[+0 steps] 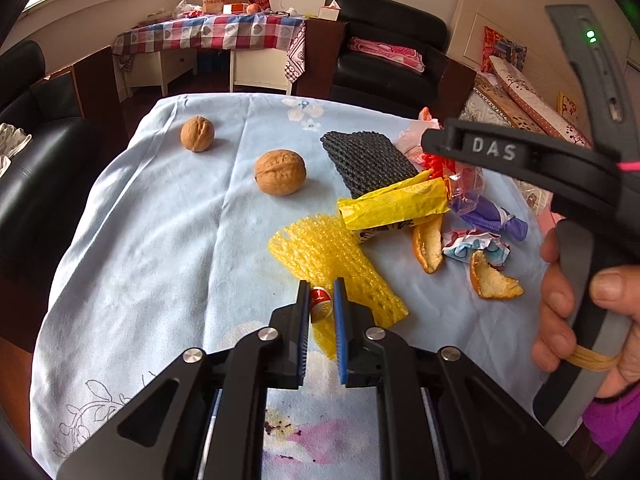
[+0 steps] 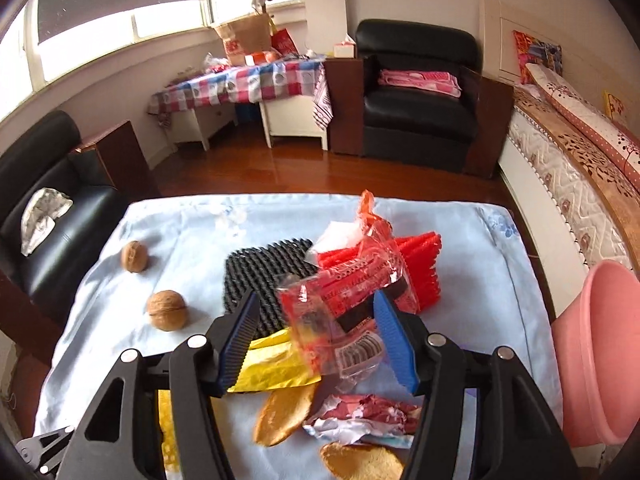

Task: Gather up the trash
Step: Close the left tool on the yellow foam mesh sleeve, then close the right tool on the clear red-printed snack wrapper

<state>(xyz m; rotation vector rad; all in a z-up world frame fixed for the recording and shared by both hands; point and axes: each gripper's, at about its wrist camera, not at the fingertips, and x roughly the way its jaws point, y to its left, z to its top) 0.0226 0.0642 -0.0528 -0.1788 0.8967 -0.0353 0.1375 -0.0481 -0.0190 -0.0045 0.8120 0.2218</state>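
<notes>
1. The left gripper (image 1: 322, 300) has its 2 jaws pressed nearly together, pinching a small red-and-white wrapper (image 1: 319, 303) at the tips. The narrow pinch suits so thin a scrap; I judge it is held clear of the cloth so it can be carried off.

2. Just beyond and to the right of those jaws lies the yellow foam net (image 1: 332, 256), flat on the blue tablecloth (image 1: 168, 248).

3. The right gripper (image 2: 316, 316) has its jaws spread, with a clear red-printed plastic wrapper (image 2: 340, 312) standing between them. The wrapper lies against the right jaw's pad; the left pad stands apart from it, so this is no firm grip. The width likely matches the wrapper's crumpled bulk.

4. Below the right jaws sit 2 orange peels (image 2: 286, 414), a crumpled foil wrapper (image 2: 360, 416) and a yellow bag (image 2: 272, 364); ahead of them are the black foam net (image 2: 268, 276) and a red foam net (image 2: 420, 268).

5. Far left of both jaw sets, 2 walnuts (image 1: 280, 172) sit apart from the litter, probably not trash.

6. A pink bin (image 2: 596, 356) stands right of the right jaws, off the table edge: the likely drop point.
</notes>
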